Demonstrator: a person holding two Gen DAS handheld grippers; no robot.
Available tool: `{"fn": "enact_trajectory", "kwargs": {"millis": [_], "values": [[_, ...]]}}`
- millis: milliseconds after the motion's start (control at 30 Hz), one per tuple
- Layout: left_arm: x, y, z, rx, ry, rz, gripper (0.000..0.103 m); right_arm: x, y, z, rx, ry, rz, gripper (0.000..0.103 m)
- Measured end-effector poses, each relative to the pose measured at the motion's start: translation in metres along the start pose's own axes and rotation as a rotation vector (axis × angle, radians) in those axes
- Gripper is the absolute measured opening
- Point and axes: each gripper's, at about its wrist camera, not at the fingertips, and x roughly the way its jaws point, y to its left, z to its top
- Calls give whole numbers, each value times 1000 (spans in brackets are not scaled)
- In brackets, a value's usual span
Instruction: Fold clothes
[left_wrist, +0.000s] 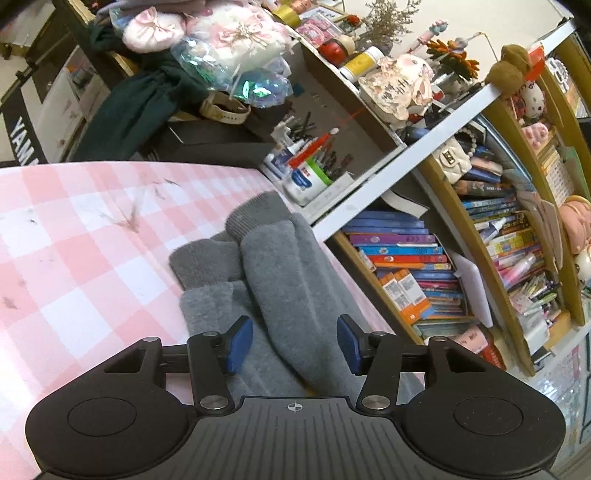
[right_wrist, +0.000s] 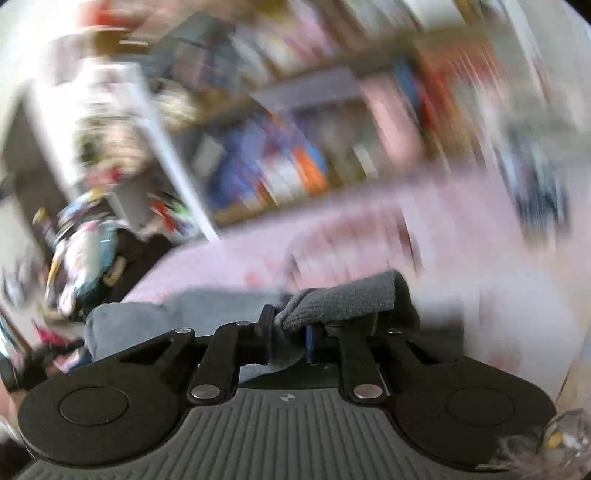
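Right gripper (right_wrist: 289, 338) is pinching grey garment (right_wrist: 343, 301); left gripper (left_wrist: 293, 345) is hovering open over it, centre frame. Partly folded, more to go.

right gripper (right_wrist: 289, 338): clamped on grey garment (right_wrist: 340, 301) | pink checked tabletop (right_wrist: 461, 251) beneath | background motion-blurred
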Motion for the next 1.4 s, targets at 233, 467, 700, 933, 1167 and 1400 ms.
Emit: {"fn": "enact_trajectory", "kwargs": {"millis": [233,467,700,933,1167,1400], "values": [[-7,-17,-4,45,-6,9,50,16,-44,-38,80,210,-172,15],[-9,-26,3,51,-21,42,56,21,-59,-50,134,227,-155,16],[11,-24,10,23,15,103,56,24,-51,-51,90,224,-176,17],[43,-31,19,24,39,146,50,23,-54,-52,103,225,-168,17],[-22,-69,25,49,-125,-238,3,23,-55,-51,116,228,-166,17],[-31,2,4,-72,-73,2,4,22,-55,-50,125,231,-160,18]]}}
